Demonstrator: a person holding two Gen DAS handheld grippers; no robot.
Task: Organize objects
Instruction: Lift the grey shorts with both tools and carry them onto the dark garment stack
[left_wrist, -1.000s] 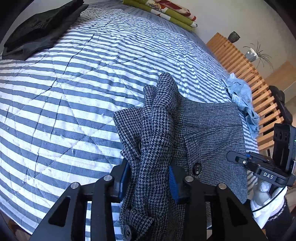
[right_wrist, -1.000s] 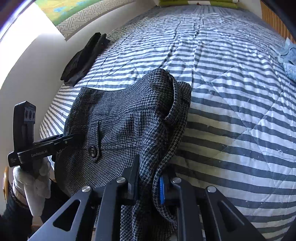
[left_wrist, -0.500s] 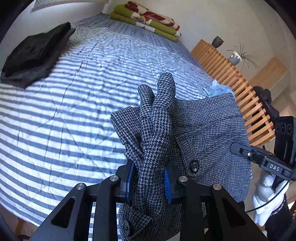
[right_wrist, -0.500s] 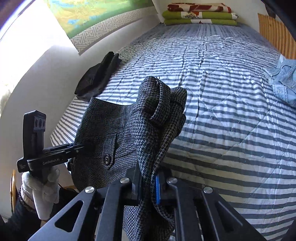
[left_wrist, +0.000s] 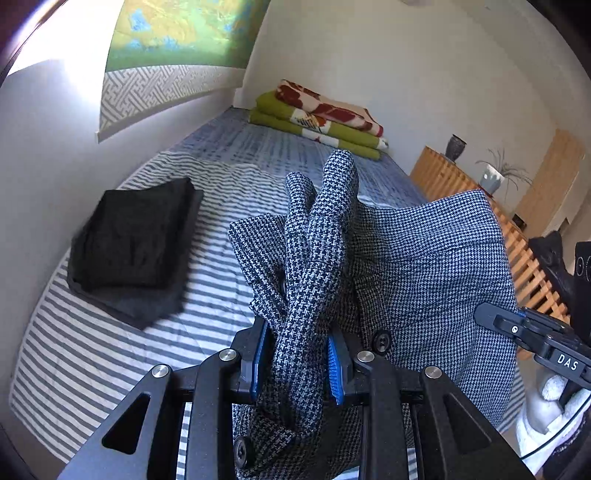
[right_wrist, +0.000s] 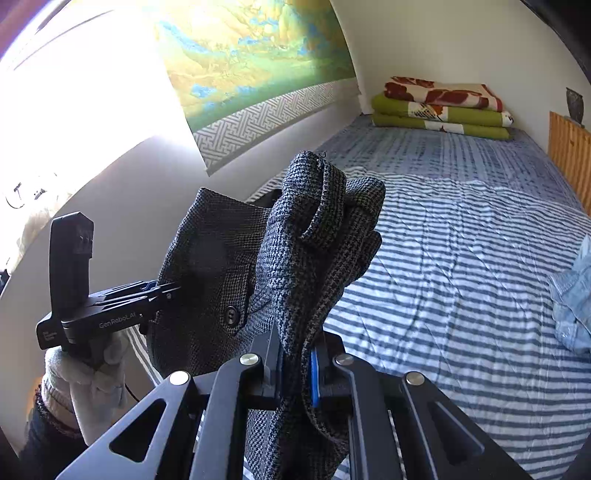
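A grey houndstooth garment with black buttons (left_wrist: 424, 273) hangs stretched between both grippers, lifted above the striped bed (left_wrist: 207, 325). My left gripper (left_wrist: 295, 365) is shut on a bunched edge of it. My right gripper (right_wrist: 295, 363) is shut on the other bunched edge (right_wrist: 317, 236). Each gripper shows in the other's view: the right one (left_wrist: 517, 328) at the right edge, the left one (right_wrist: 140, 299) at the left. Both are held by white-gloved hands.
A folded black garment pile (left_wrist: 136, 243) lies on the bed's left side. Folded green and red blankets (left_wrist: 321, 122) sit at the bed's far end. A crumpled light-blue garment (right_wrist: 572, 295) lies at the right. A wooden slatted frame (left_wrist: 517, 251) borders the right side.
Both grippers have risen with the garment, lifting it off the bed. The views have tilted up to show the walls and far end of the bed.
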